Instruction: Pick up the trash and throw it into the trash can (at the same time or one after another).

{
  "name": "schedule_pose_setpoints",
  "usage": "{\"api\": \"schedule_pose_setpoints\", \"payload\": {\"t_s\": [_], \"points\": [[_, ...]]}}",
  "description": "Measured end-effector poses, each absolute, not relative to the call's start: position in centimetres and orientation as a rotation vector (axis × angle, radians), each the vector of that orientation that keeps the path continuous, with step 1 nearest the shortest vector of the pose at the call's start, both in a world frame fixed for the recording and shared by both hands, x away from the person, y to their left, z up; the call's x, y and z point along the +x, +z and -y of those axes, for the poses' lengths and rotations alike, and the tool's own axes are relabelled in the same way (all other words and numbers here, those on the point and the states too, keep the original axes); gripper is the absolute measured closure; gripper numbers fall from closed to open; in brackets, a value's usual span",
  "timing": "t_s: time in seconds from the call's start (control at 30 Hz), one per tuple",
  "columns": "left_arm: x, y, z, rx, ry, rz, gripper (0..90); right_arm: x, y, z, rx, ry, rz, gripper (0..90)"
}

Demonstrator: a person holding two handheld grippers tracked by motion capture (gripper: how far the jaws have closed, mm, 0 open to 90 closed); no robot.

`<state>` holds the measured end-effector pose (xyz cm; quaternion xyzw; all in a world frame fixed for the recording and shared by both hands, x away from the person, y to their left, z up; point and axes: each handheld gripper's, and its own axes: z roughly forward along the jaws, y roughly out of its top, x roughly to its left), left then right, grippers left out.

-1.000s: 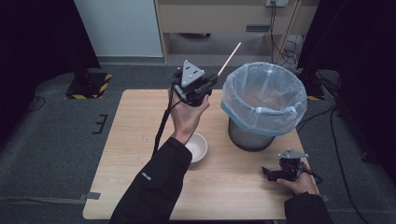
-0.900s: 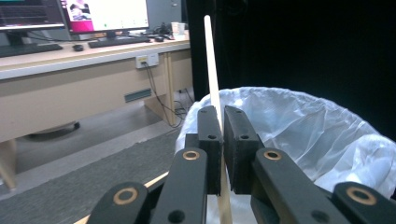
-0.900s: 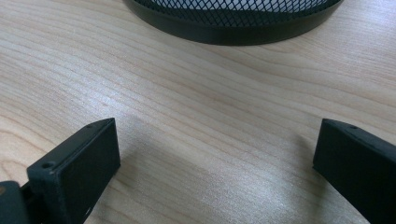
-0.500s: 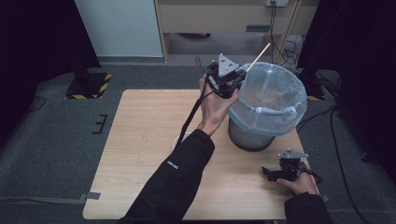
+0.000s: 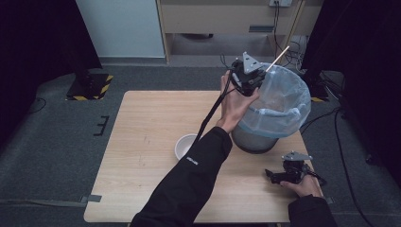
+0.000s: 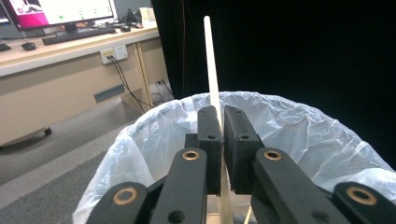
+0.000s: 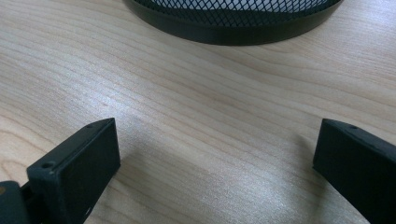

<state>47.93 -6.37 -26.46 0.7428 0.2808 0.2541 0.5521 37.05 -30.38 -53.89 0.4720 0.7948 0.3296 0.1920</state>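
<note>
Chopstick (image 6: 212, 65), pale and thin, sits pinched between the clenched pads of the left gripper (image 5: 247, 78), its tip slanting toward one o'clock over the near rim of the bag-lined bin (image 5: 283, 111). Most of the stick seems to hang outside the rim, though the high view is coarse; let go now, it could tip off the plastic edge onto the table (image 5: 151, 123). At five o'clock, the right gripper (image 7: 210, 154) rests spread and empty on the wood, and a white bowl (image 5: 185, 145) sits at seven o'clock of the bin.
</note>
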Motion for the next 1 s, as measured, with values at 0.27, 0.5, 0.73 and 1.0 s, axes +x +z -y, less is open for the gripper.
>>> {"api": "schedule_pose_setpoints", "payload": {"t_s": [0.27, 0.5, 0.73, 1.0], "points": [[48.1, -26.9, 4.9, 1.73, 0.547, -0.631, 71.4, 37.0, -53.9, 30.4, 1.326, 0.925, -2.231, 0.8], [45.8, -26.5, -0.8, 1.683, 0.555, -0.636, 54.8, 37.1, -53.9, 30.4, 1.325, 0.927, -2.229, 0.7], [42.6, -29.4, -9.2, 1.714, 0.598, -0.689, 39.2, 37.1, -53.9, 30.4, 1.323, 0.927, -2.229, 0.8], [39.8, -36.9, -16.5, 1.755, 0.587, -0.858, 32.4, 37.1, -53.9, 30.3, 1.32, 0.928, -2.234, 0.8]]}}
